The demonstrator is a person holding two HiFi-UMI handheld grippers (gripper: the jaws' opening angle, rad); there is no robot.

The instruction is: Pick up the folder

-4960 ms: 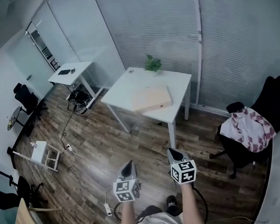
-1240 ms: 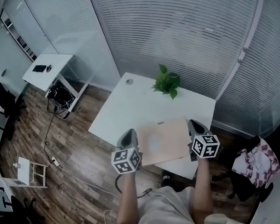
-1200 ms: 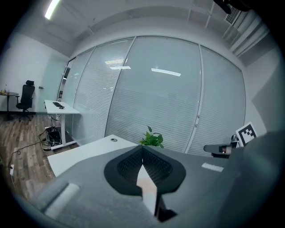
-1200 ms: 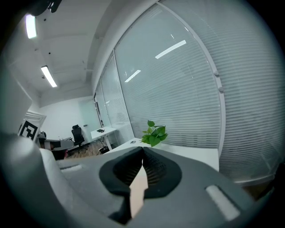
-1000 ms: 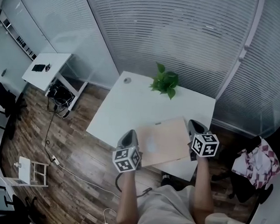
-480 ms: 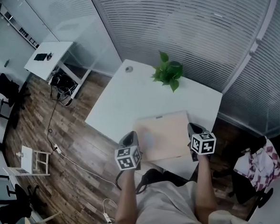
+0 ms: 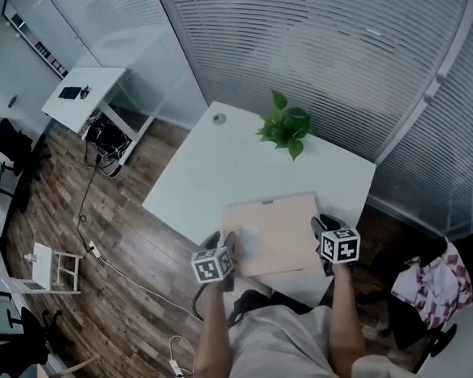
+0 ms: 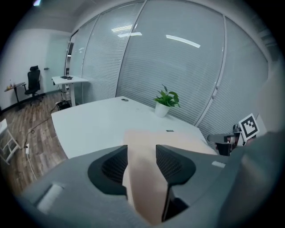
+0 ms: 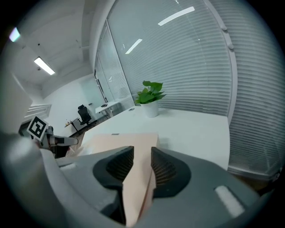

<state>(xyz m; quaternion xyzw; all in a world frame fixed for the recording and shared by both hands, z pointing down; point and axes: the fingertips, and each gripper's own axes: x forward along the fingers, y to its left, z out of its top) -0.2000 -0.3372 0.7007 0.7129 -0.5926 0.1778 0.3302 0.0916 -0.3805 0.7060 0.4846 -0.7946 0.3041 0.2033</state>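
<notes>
A tan folder (image 7: 274, 231) lies flat at the near edge of the white table (image 7: 213, 170). My left gripper (image 7: 221, 243) sits at its near left corner. Its jaws have just been opening, and the folder (image 8: 149, 140) shows in the gap between them without a clear squeeze. My right gripper (image 7: 321, 226) is at the folder's right edge. Its jaws have also just been opening, with the folder's edge (image 9: 133, 147) running between the pads. Each gripper view catches the other gripper across the folder: the right gripper (image 8: 224, 140) and the left gripper (image 9: 53, 140).
A potted green plant (image 7: 286, 129) stands at the table's far side. A chair with a patterned cloth (image 7: 434, 280) is at the right. A small white desk (image 7: 85, 99) with cables beneath stands far left. Blinds on glass walls run behind the table.
Both grippers have come down from above the table to the folder's near side corners. Their jaws, shut before, now stand apart around the folder.
</notes>
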